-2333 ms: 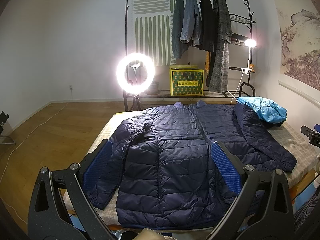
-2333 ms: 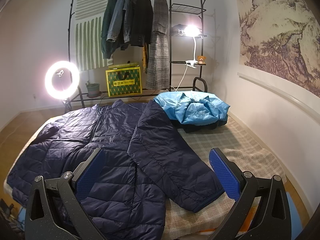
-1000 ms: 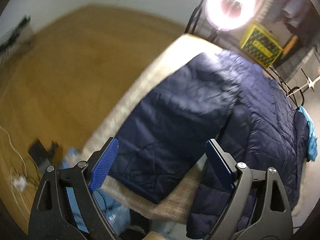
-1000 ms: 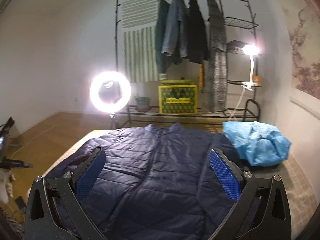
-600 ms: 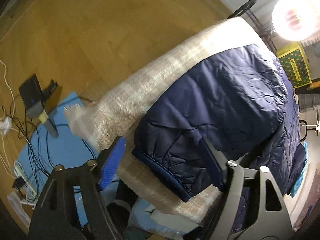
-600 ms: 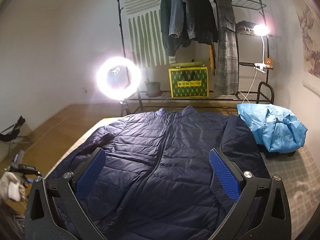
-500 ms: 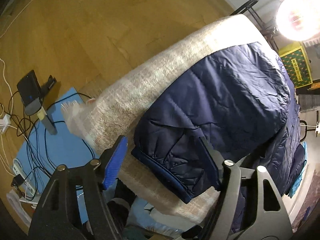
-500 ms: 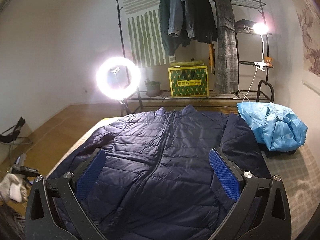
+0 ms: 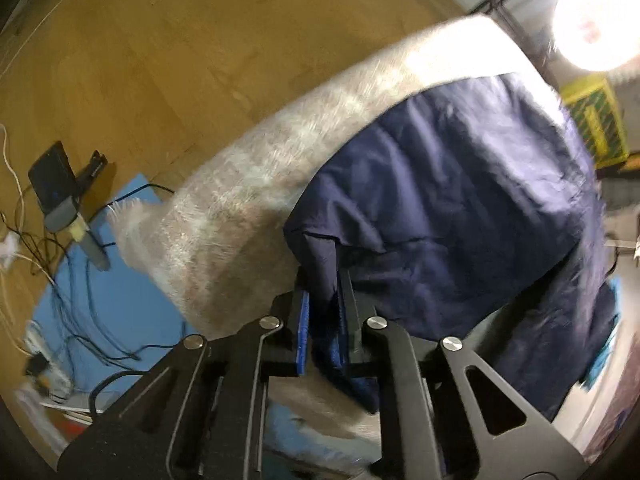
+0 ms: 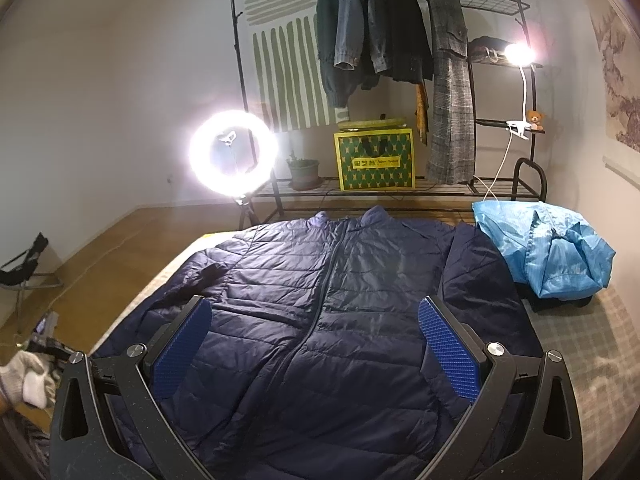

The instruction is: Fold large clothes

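One jacket sleeve between left hand-held gripper pads.

Navy quilted puffer jacket was on pale checked bedding — crumpled sky-blue jacket, yellow-green patterned box behind.

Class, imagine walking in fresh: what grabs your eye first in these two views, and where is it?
A navy puffer jacket lies spread across the bed, with the left hand-held gripper shut on its sleeve cuff. A glaring ring light stands behind the bed's left corner, and a crumpled light-blue jacket sits at the right.
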Action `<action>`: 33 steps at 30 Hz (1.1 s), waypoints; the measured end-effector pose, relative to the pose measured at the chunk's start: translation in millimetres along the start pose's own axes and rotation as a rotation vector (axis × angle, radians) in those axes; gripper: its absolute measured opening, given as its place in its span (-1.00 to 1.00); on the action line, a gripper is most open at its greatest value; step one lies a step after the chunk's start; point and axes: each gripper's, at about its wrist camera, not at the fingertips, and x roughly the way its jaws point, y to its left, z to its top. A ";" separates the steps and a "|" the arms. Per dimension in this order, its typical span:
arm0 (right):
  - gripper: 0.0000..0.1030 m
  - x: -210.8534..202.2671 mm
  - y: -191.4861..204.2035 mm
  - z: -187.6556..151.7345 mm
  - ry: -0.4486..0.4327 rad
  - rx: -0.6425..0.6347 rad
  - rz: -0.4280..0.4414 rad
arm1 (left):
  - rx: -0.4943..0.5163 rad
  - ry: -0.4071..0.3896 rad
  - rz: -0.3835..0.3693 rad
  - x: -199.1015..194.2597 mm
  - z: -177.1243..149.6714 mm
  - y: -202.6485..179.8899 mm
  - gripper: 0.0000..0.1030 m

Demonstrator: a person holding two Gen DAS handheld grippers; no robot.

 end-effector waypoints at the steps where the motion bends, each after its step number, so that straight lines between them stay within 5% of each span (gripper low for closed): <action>1: 0.99 0.4 -0.4 -0.4 0.001 0.000 0.000 | 0.017 -0.032 -0.007 -8.5 0.6 -7.1 -0.85; 7: 0.99 3.7 1.5 -2.4 0.007 -0.018 -0.012 | 0.153 -0.252 -0.112 -75.2 0.3 -62.8 -0.86; 13: 0.99 12.1 5.3 -5.4 0.023 -0.052 -0.011 | 0.330 -0.356 -0.268 -127.2 -17.2 -152.8 -0.87; 19: 0.99 24.4 -3.4 -6.0 0.049 -0.042 -0.014 | 0.519 -0.325 -0.382 -130.0 -36.6 -269.2 -0.87; 25: 0.99 39.6 -20.3 -3.3 0.085 -0.003 -0.017 | 0.646 -0.227 -0.442 -90.2 -76.0 -385.5 -0.87; 33: 0.99 61.8 -45.4 2.8 0.122 0.062 -0.043 | 0.719 -0.089 -0.431 -14.0 -107.4 -459.6 -0.87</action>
